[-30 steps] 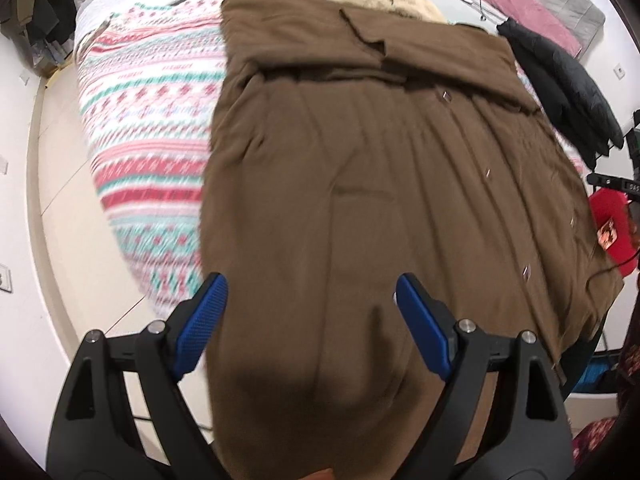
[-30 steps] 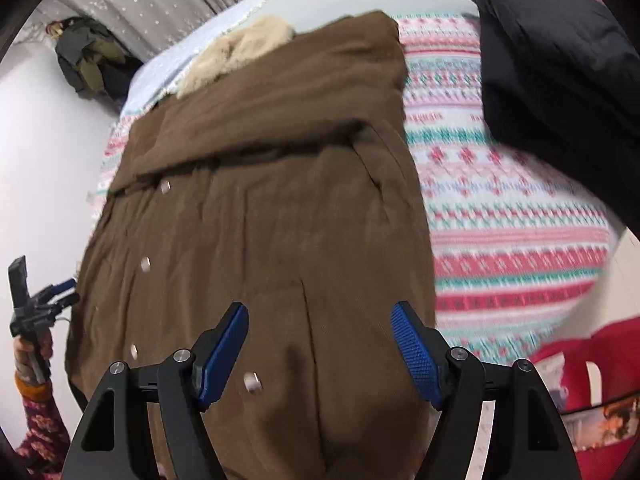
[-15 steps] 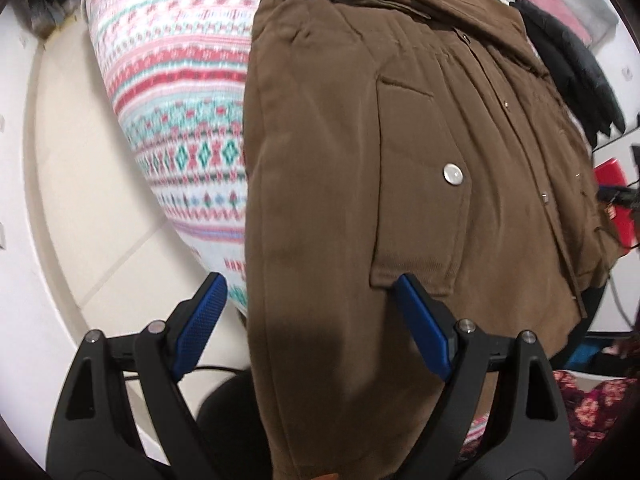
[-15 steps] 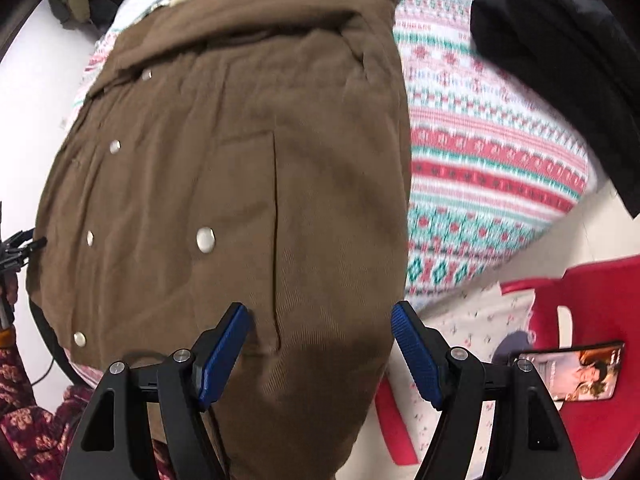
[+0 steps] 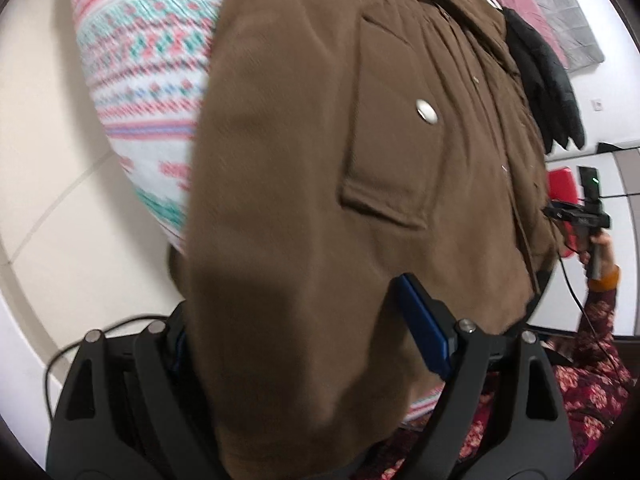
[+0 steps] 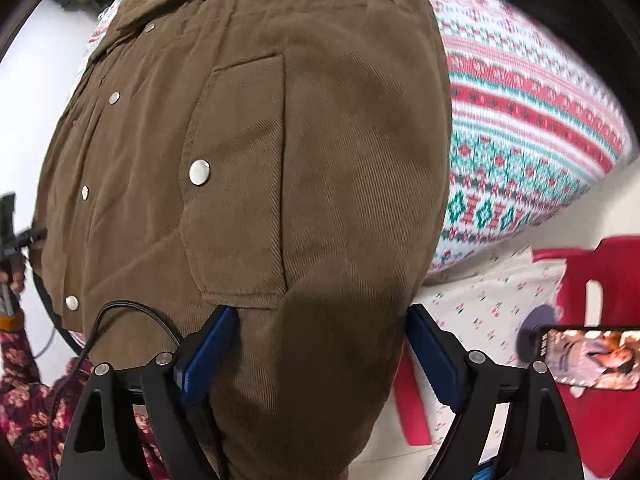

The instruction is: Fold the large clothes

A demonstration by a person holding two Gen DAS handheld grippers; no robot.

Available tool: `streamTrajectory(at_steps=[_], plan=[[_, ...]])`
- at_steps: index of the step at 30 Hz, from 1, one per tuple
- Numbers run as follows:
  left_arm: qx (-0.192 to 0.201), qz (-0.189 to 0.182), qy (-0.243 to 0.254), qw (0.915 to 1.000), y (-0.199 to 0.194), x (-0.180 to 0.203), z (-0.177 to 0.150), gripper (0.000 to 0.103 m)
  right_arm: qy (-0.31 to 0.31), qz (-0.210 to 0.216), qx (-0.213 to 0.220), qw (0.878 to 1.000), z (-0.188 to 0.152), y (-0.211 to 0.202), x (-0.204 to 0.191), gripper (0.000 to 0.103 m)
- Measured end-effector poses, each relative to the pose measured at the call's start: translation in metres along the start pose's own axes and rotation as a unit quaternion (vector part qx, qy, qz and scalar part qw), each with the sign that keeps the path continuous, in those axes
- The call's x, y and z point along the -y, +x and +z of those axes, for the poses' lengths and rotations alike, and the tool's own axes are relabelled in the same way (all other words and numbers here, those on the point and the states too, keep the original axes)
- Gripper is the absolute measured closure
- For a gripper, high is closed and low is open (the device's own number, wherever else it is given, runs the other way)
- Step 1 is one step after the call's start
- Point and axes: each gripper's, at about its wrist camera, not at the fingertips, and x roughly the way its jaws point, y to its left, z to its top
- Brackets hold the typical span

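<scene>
Down at the bottom of both views, the brown coat hangs off the edge of the patterned bed, its hem dropping between the fingers of each tool. Left gripper straddles the hem's left corner, fingers wide apart; the left pad is hidden behind cloth, so contact there I can't call. Right gripper brackets the other corner below the pocket, jaws opening, cloth between them but not pinched. Both tools tip steeply downward over the bed edge, looks like they're lining up to grab the hem and fold it upward.
</scene>
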Motion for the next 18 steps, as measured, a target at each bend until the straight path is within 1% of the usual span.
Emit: streamTrajectory(at_steps=[2, 4, 6, 7, 8, 9, 10, 11, 12, 13, 15, 16, 18], plan=[[0.002, -0.009, 0.002, 1.0, 0.003, 0.004, -0.004, 0.022, 0.016, 0.023, -0.004, 1.0, -0.003, 0.004, 0.007, 0.015], [0.011, -0.014, 0.001, 0.9998, 0.0, 0.009, -0.005, 0.03, 0.03, 0.047, -0.006, 0.998, -0.007, 0.007, 0.013, 0.015], [0.019, -0.023, -0.006, 0.9995, -0.005, 0.01, -0.009, 0.044, 0.038, 0.075, -0.008, 0.996, -0.012, 0.009, 0.016, 0.016], [0.021, -0.025, -0.007, 0.9994, -0.007, 0.01, -0.011, 0.047, 0.037, 0.083, -0.007, 0.996, -0.014, 0.009, 0.016, 0.02], [0.024, -0.029, -0.007, 0.9993, -0.008, 0.012, -0.013, 0.057, 0.035, 0.093, -0.003, 0.995, -0.017, 0.009, 0.017, 0.024], [0.027, -0.03, -0.009, 0.9991, -0.01, 0.015, -0.014, 0.067, 0.033, 0.107, 0.006, 0.994, -0.02, 0.006, 0.016, 0.037], [0.031, -0.03, -0.009, 0.999, -0.012, 0.018, -0.015, 0.073, 0.033, 0.117, 0.01, 0.993, -0.022, 0.003, 0.014, 0.055], [0.035, -0.028, -0.009, 0.999, -0.014, 0.019, -0.014, 0.084, 0.028, 0.127, 0.022, 0.991, -0.024, -0.002, 0.01, 0.061], [0.044, -0.024, -0.007, 0.9987, -0.019, 0.023, -0.015, 0.087, 0.018, 0.123, 0.033, 0.992, -0.026, -0.008, 0.005, 0.074], [0.051, -0.02, -0.004, 0.9985, -0.021, 0.031, -0.011, 0.088, 0.01, 0.12, 0.044, 0.992, -0.026, -0.013, 0.0, 0.083], [0.065, -0.023, 0.002, 0.9976, -0.03, 0.037, -0.008, 0.09, -0.009, 0.105, 0.066, 0.992, -0.027, -0.026, -0.015, 0.087], [0.077, -0.029, 0.007, 0.9966, -0.036, 0.042, -0.006, 0.091, -0.018, 0.098, 0.082, 0.992, -0.027, -0.034, -0.023, 0.089], [0.106, -0.043, 0.019, 0.9932, -0.051, 0.054, 0.0, 0.091, -0.032, 0.096, 0.107, 0.989, -0.026, -0.047, -0.034, 0.09]])
